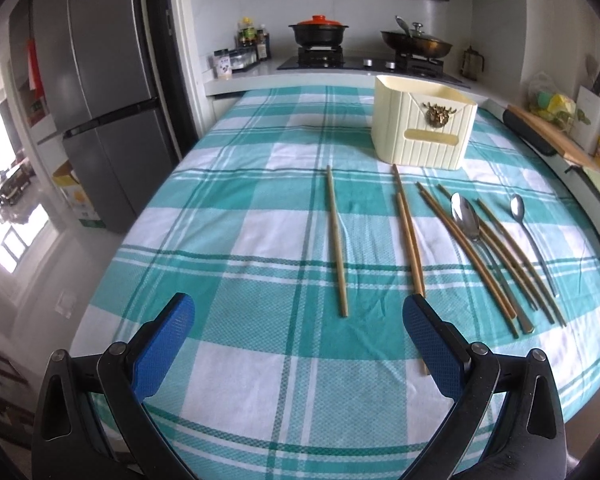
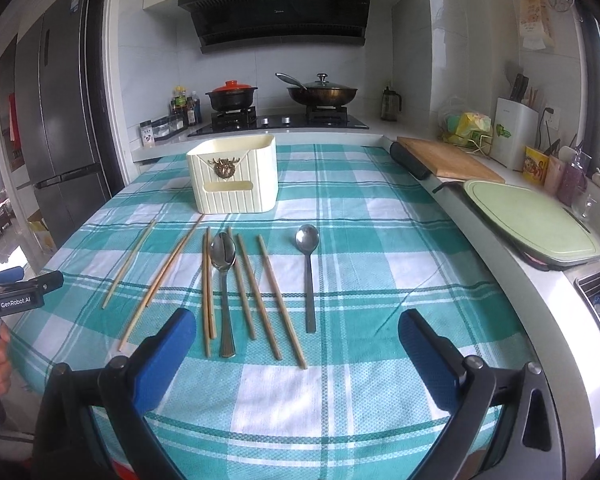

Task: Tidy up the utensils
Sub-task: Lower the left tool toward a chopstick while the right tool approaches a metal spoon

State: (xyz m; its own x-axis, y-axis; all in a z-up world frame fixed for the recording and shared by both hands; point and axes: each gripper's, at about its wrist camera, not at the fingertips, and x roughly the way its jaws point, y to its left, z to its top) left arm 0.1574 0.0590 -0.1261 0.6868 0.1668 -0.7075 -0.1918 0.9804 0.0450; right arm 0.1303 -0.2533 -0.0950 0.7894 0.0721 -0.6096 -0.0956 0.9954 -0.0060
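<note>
Two spoons and about seven loose chopsticks lie unsorted on the checked tablecloth [image 2: 360, 208], handles toward the viewer. Large spoon [image 2: 223, 256]: among the middle chopsticks [image 2: 256, 296]. Small spoon [image 2: 307, 240]: alone at 3 o'clock of that group. Single chopstick [image 1: 336, 240]: well apart at 9 o'clock. Cream utensil holder [image 2: 236, 176]: upright at 12 o'clock, beyond all the utensils; whether anything is in it cannot be told.

Left gripper [image 1: 300, 344]: jaws apart, holding nothing, hovering short of the single chopstick. Right gripper [image 2: 296, 356]: jaws apart, holding nothing, facing the middle group.

Risks, as judged: thin round chopsticks could roll or slip out of the pads; a grab into the crowded middle might take a neighbour along or catch the soft cloth and drag the row.

Surroundings: table butts against a white counter; hob at 12 o'clock with red-lidded pot [image 2: 231, 94] and lidded pan [image 2: 322, 94]; fridge [image 2: 56, 120] at 9 o'clock; cutting boards [image 2: 448, 158] at 2 o'clock.
</note>
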